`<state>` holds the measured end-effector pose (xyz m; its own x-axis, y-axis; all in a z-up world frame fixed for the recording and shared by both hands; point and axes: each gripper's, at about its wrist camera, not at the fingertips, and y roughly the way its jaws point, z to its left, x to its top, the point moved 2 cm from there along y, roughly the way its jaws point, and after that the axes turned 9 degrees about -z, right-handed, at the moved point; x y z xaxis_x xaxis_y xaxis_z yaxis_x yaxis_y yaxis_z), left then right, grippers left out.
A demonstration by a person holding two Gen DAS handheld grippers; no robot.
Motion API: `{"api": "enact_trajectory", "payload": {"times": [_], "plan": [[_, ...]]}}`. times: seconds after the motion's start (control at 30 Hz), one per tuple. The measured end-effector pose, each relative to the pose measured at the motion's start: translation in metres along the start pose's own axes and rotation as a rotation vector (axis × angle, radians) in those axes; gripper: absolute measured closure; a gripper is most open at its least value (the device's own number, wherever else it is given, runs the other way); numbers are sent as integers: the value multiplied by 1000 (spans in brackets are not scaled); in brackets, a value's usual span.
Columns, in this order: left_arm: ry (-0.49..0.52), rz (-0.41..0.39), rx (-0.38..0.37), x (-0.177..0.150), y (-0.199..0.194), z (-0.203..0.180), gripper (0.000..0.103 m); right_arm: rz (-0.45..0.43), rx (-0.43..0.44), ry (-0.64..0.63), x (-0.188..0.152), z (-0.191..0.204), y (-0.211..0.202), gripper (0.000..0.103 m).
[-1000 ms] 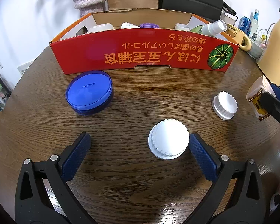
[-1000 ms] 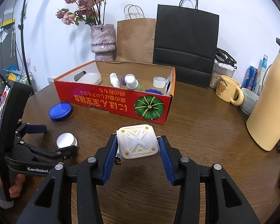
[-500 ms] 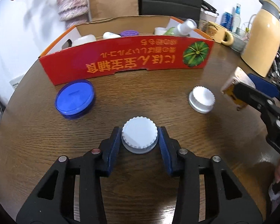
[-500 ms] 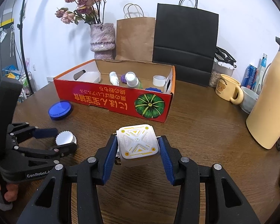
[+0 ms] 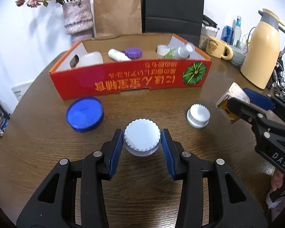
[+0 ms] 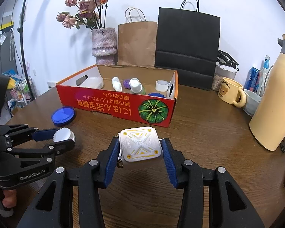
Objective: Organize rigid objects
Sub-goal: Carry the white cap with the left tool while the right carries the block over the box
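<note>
In the lower centre of the left wrist view, the left gripper (image 5: 142, 140) clamps a white ribbed cap (image 5: 142, 139), flat top up, with no long axis. The jaws have just closed on it. The right gripper (image 6: 140, 148) grips a white square charger (image 6: 140, 144), patterned face up, prongs pointing left. Two white caps show: the second cap (image 5: 198, 115) sits right of centre. One blue lid (image 5: 84, 114) lies left, before the red box (image 5: 131, 79).
</note>
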<state>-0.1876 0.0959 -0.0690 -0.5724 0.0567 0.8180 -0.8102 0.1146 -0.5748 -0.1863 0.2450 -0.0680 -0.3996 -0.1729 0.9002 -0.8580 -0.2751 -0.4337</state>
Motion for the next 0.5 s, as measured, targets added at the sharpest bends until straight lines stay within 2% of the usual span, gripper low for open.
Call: {"api": "enact_trajectory", "payload": {"times": [0.5], "plan": [[-37, -117, 0, 49, -28, 20, 66, -79, 5, 28, 37, 11, -5, 53]]}}
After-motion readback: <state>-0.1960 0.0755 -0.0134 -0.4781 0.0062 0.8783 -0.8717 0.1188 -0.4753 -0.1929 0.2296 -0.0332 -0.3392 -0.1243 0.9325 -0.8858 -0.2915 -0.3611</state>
